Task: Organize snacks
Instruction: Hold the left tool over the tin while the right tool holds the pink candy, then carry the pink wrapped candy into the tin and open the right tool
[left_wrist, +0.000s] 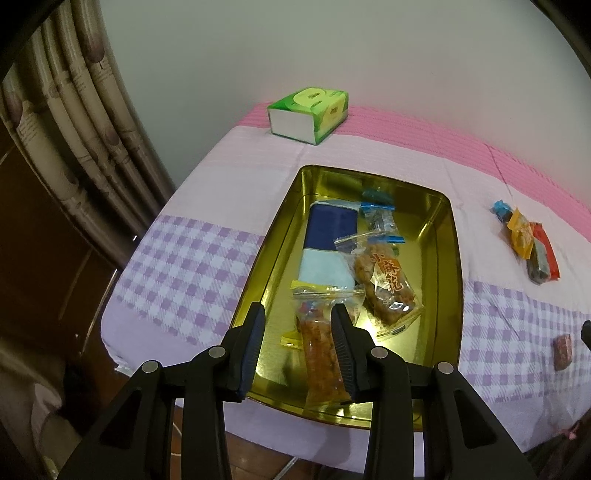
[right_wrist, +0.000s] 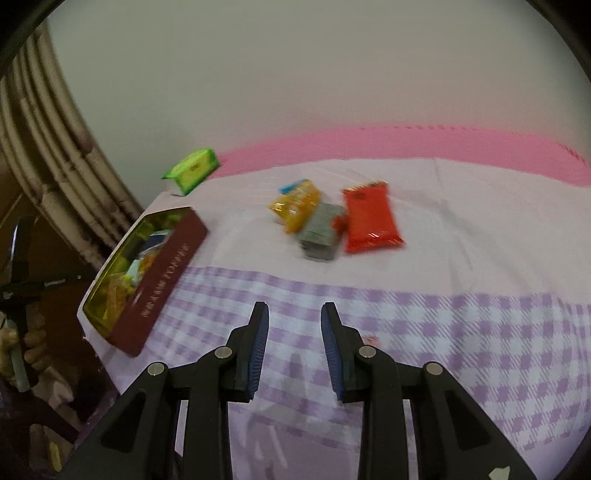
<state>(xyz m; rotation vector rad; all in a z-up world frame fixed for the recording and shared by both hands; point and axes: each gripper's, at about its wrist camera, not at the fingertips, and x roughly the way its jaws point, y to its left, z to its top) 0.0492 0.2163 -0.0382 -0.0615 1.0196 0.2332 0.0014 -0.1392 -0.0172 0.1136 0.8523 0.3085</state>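
Note:
A gold tin (left_wrist: 452, 258) lies on the checked cloth and holds several snack packets. Among them are an orange one (left_wrist: 319, 354), a brown cake (left_wrist: 388, 284) and a navy and pale blue pack (left_wrist: 328, 240). My left gripper (left_wrist: 298, 308) hovers over the tin's near end with its jaws apart. The orange packet lies below, beside the right finger, unpressed. My right gripper (right_wrist: 293, 305) hangs above the purple checks, jaws apart with nothing between them. Beyond it lie a yellow packet (right_wrist: 297, 206), a grey one (right_wrist: 321, 232) and a red one (right_wrist: 369, 219). A small red snack (left_wrist: 562, 350) lies near the right edge.
A green tissue box (left_wrist: 310, 110) stands at the table's far left corner against the wall. Curtains (left_wrist: 74, 129) hang left of the table. In the right wrist view the tin's maroon side (right_wrist: 166, 273) sits at the table's left edge, with a person's hand (right_wrist: 29, 343) beside it.

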